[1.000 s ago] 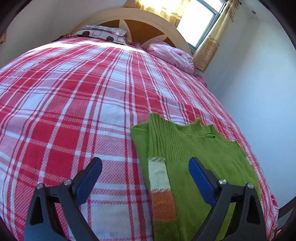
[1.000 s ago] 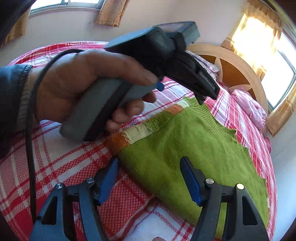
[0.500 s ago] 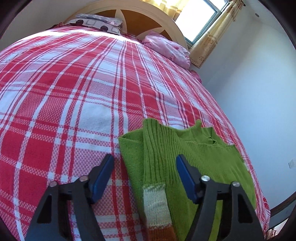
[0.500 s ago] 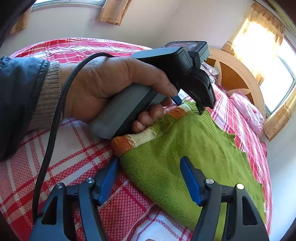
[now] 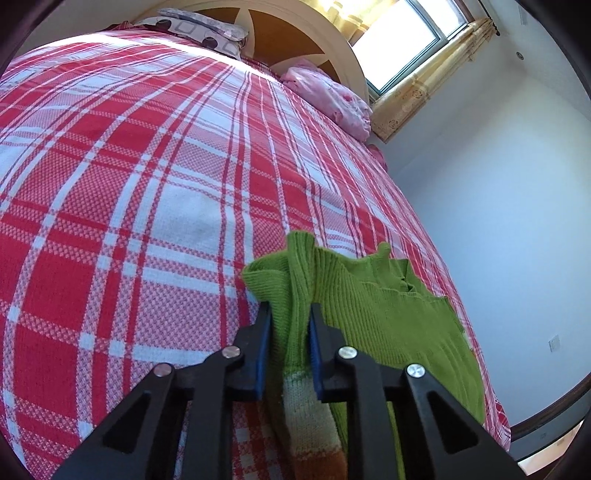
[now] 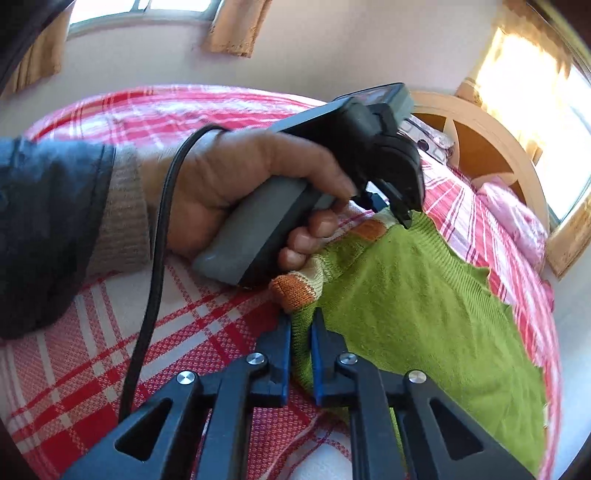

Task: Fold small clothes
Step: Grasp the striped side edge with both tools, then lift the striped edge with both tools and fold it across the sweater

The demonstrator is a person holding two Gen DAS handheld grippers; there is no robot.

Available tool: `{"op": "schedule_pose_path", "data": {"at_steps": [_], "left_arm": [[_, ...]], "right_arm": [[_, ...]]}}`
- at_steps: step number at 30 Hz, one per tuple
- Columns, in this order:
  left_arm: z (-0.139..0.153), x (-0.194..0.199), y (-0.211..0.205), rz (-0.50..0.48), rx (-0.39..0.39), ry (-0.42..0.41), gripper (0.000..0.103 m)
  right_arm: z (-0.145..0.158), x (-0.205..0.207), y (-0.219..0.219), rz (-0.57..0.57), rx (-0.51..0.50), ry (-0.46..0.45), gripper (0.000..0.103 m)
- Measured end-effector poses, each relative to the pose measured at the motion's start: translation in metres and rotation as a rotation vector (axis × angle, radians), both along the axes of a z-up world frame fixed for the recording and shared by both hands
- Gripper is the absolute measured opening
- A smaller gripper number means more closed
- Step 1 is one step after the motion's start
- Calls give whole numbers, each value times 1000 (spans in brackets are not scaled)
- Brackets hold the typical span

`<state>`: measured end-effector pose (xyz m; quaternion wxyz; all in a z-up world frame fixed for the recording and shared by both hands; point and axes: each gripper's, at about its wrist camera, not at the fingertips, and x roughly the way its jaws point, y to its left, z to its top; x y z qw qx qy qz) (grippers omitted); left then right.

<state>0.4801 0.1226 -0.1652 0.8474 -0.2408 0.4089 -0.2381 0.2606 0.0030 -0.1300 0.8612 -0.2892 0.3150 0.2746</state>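
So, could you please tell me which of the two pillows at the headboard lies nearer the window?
The plain pink pillow, beside the curtained window. The grey-and-white patterned pillow with dark dots sits further left along the headboard.

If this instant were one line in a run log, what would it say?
stage: grasping to fold | left tongs: just closed, shut on green sweater sleeve | right tongs: just closed, shut on sweater edge | surface: plaid bed

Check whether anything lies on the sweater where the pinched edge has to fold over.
Nothing visible does. Both the left gripper and right gripper pinch the sweater; its spread body is bare.
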Motion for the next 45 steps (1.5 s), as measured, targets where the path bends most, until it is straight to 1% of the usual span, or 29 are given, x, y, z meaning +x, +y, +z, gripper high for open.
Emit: {"op": "schedule_pose_path", "data": {"at_steps": [4, 5, 7, 8, 11, 12, 16, 17, 19, 24, 27, 31, 37, 42, 45], "left_arm": [[-1, 2, 2, -6, -19, 12, 19], [-2, 4, 3, -11, -35, 24, 18], [-6, 5, 10, -17, -100, 55, 18], [-8, 6, 13, -13, -124, 73, 17], [-8, 2, 17, 1, -160, 84, 16], [-7, 1, 17, 5, -166, 90, 16], [5, -5, 10, 20, -161, 89, 15], [9, -5, 8, 23, -175, 91, 15], [16, -6, 4, 28, -212, 99, 15], [38, -8, -13, 41, -195, 73, 15], [50, -7, -21, 51, -207, 64, 15], [65, -2, -38, 48, -216, 58, 15], [92, -4, -76, 15, -188, 12, 15], [105, -5, -110, -19, -180, -7, 15], [109, -5, -130, -42, -177, -7, 15]], "right_arm": [[11, 4, -15, -21, 83, 25, 8], [12, 4, -16, -20, 93, 32, 8], [13, 4, -18, -19, 112, 49, 8], [15, 5, -22, -24, 142, 66, 8], [22, 13, -39, -52, 222, 99, 7], [23, 21, -48, -57, 238, 103, 7], [31, 16, -60, -62, 300, 126, 7], [32, 17, -64, -62, 322, 142, 7], [36, 18, -73, -71, 348, 142, 7], [56, 16, -98, -81, 420, 122, 7], [67, 14, -116, -96, 463, 112, 7], [74, 17, -147, -127, 512, 121, 7], [86, 15, -193, -177, 573, 110, 6], [91, 14, -230, -218, 609, 98, 6], [90, 15, -252, -243, 633, 111, 6]]}}
